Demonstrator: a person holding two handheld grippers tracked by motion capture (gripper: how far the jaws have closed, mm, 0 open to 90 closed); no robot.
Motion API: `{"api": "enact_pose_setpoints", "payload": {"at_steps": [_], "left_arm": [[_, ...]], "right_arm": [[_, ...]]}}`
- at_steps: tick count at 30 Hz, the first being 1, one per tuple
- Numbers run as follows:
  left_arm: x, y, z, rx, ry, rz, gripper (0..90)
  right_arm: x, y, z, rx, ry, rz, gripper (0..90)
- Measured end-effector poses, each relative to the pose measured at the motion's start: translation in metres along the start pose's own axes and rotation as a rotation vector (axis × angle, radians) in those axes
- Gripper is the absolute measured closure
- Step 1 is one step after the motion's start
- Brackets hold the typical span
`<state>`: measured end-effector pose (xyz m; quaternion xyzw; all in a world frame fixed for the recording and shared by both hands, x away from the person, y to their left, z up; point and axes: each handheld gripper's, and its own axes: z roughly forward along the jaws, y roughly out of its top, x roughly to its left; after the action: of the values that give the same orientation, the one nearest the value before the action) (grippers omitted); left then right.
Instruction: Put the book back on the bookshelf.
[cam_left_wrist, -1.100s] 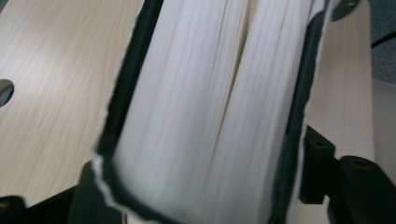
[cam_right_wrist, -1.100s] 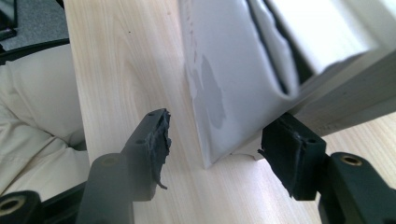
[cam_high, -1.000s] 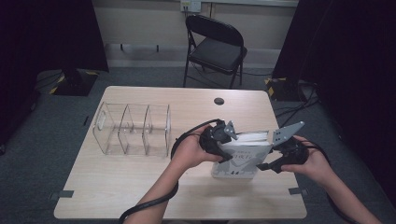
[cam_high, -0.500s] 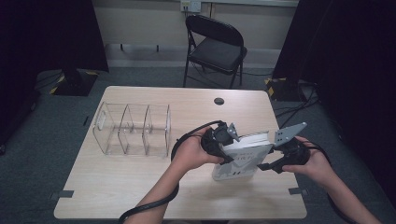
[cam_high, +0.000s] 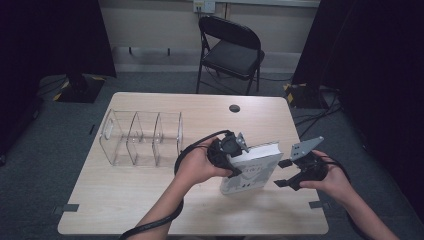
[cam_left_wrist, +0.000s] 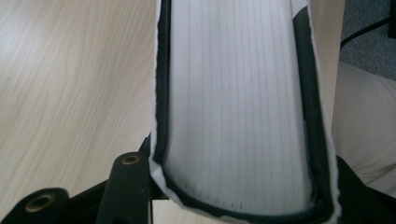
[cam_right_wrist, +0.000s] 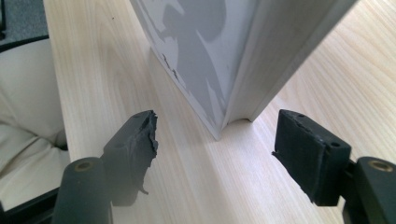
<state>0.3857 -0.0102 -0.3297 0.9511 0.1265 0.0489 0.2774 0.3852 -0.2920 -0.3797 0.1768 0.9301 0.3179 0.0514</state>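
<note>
- since a second ago the right gripper (cam_high: 292, 172) has drawn back from the book (cam_high: 252, 167); it then sat against the book's right end, and now a gap of bare surface (cam_high: 150, 200) lies between them.
- the book has hardly moved over that second, standing on its lower edge at the right-centre of the surface, with the left gripper (cam_high: 231, 159) at its left end as before.
- its long axis runs left to right across the surface, the right end a little farther from the person; the front cover faces the person and leans back slightly.
- left fingers are clamped on the book (cam_left_wrist: 233, 107), one on each cover, page edges between them.
- right fingers (cam_right_wrist: 133, 140) are spread wide and hold nothing; the book's lower corner (cam_right_wrist: 219, 126) stands just ahead of them.
- a clear divided organizer (cam_high: 142, 137) sits well apart on the left.
</note>
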Motion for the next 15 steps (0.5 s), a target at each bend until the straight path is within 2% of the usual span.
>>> {"api": "enact_pose_setpoints", "payload": {"at_steps": [7,15], "left_arm": [[0.001,-0.009,-0.006,0.003,0.01,-0.011,52.7],[0.002,-0.015,-0.009,0.003,0.012,-0.024,52.7]], "right_arm": [[0.001,-0.008,0.013,-0.043,-0.028,0.035,23.1],[0.0,-0.025,0.032,-0.068,-0.059,0.088,15.5]]}}
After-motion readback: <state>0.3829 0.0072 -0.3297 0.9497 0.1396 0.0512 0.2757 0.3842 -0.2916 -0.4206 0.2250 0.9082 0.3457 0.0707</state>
